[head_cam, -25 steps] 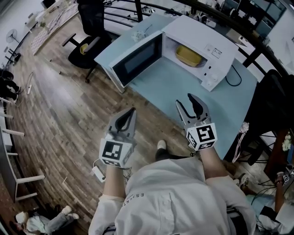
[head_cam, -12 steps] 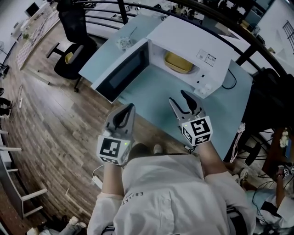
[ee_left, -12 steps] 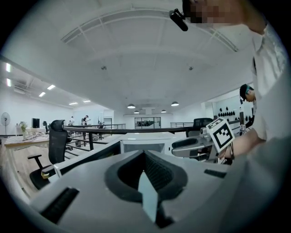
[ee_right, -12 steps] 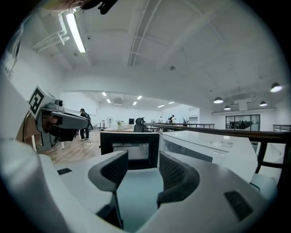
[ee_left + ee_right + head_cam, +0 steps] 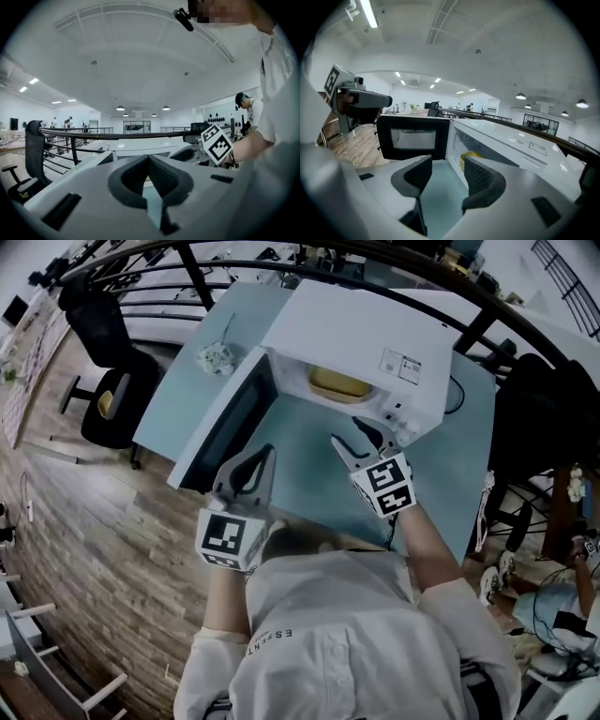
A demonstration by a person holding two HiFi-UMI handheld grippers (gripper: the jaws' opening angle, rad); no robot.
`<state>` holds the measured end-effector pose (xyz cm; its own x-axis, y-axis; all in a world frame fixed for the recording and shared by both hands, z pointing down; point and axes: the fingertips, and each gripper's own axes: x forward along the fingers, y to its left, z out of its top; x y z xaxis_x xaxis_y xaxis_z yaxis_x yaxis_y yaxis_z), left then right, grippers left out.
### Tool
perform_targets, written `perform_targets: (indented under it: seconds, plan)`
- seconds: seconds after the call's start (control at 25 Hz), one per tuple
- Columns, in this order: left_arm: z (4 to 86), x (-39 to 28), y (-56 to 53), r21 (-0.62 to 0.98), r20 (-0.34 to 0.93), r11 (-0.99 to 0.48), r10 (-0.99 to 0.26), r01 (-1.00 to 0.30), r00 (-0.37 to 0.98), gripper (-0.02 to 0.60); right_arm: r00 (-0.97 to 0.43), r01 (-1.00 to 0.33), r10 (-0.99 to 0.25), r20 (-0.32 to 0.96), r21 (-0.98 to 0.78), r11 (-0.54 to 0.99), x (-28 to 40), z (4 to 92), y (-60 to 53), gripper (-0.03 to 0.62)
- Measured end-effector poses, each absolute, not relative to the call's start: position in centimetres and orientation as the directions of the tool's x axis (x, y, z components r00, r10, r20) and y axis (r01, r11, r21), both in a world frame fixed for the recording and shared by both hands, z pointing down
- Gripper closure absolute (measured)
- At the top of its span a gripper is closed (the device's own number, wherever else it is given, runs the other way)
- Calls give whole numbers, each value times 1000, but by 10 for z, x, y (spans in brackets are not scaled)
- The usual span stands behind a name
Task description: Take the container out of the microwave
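- Table carries microwave.
- Door hangs wide open toward 8 o'clock; we judge this frees the cavity for reach.
- Our left gripper: jaws pressed together, empty, parked at 5 o'clock of door, likely idle.
- Our right gripper: jaws spread, nothing between, aimed at opening, ready to grasp.
- Yellow container sits inside cavity, at 12 o'clock of right gripper, near but apart.

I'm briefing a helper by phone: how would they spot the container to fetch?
On the pale blue table stands a white microwave, door swung open. Inside its cavity sits the container: low, and the only yellow thing there.
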<state>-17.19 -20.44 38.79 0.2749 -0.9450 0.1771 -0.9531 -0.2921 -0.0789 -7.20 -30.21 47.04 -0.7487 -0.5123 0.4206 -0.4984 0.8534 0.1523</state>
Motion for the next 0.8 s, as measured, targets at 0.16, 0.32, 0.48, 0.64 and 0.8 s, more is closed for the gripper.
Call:
perform_targets:
  seconds: [0.16, 0.32, 0.48, 0.64, 0.8]
  plan:
    - [390, -181, -232, -92, 182, -374, -918, -923, 353, 588, -680, -497, -522, 514, 200, 844, -86, 491, -330, 376]
    - [397, -188, -255, -90, 186, -445, -886, -891, 424, 588, -587, -457, -536, 606, 299, 838, -97, 516, -359, 378]
    - [403, -198, -273, -91, 194, -495, -860, -864, 472, 588, -510, -412, -525, 681, 342, 844, -107, 542, -383, 378]
    - [406, -207, -287, -69, 189, -529, -839, -846, 510, 588, -454, -388, -500, 737, 342, 856, -116, 566, -403, 378]
    - [405, -210, -297, -20, 185, -551, -822, -834, 538, 588, -401, -344, -469, 787, 346, 873, -125, 584, -419, 378]
